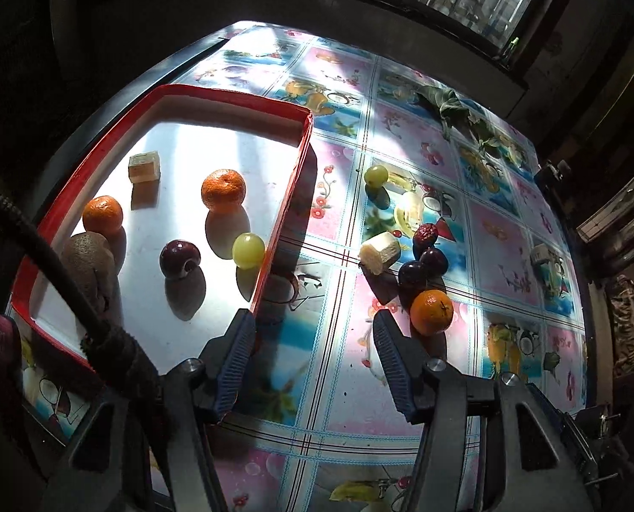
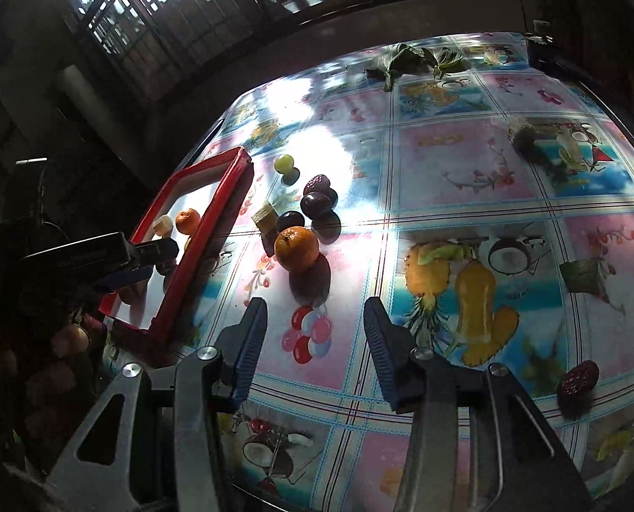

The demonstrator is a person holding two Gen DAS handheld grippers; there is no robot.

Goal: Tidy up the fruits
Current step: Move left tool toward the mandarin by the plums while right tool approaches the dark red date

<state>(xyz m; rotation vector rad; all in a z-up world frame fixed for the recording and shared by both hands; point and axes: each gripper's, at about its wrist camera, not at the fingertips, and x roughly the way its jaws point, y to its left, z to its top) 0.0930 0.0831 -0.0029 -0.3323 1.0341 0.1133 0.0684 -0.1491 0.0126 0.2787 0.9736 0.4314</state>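
A red-rimmed white tray (image 1: 291, 179) holds two oranges (image 1: 223, 190), a kiwi (image 1: 88, 258), a dark plum (image 1: 179, 258), a green grape (image 1: 248, 250) and a pale fruit cube (image 1: 144, 166). On the tablecloth to its right lie an orange (image 1: 431, 312), dark plums (image 1: 423, 269), a red date (image 1: 425, 234), a banana piece (image 1: 380, 252) and a green grape (image 1: 375, 175). My left gripper (image 1: 314, 324) is open and empty, above the tray's near right corner. My right gripper (image 2: 314, 313) is open and empty, just short of the loose orange (image 2: 296, 248).
Green leaves (image 2: 406, 62) lie at the table's far side. A banana piece (image 2: 526, 136), a green chunk (image 2: 581, 275) and a red date (image 2: 578, 379) lie to the right. The table (image 1: 176, 59) ends in a dark edge behind the tray.
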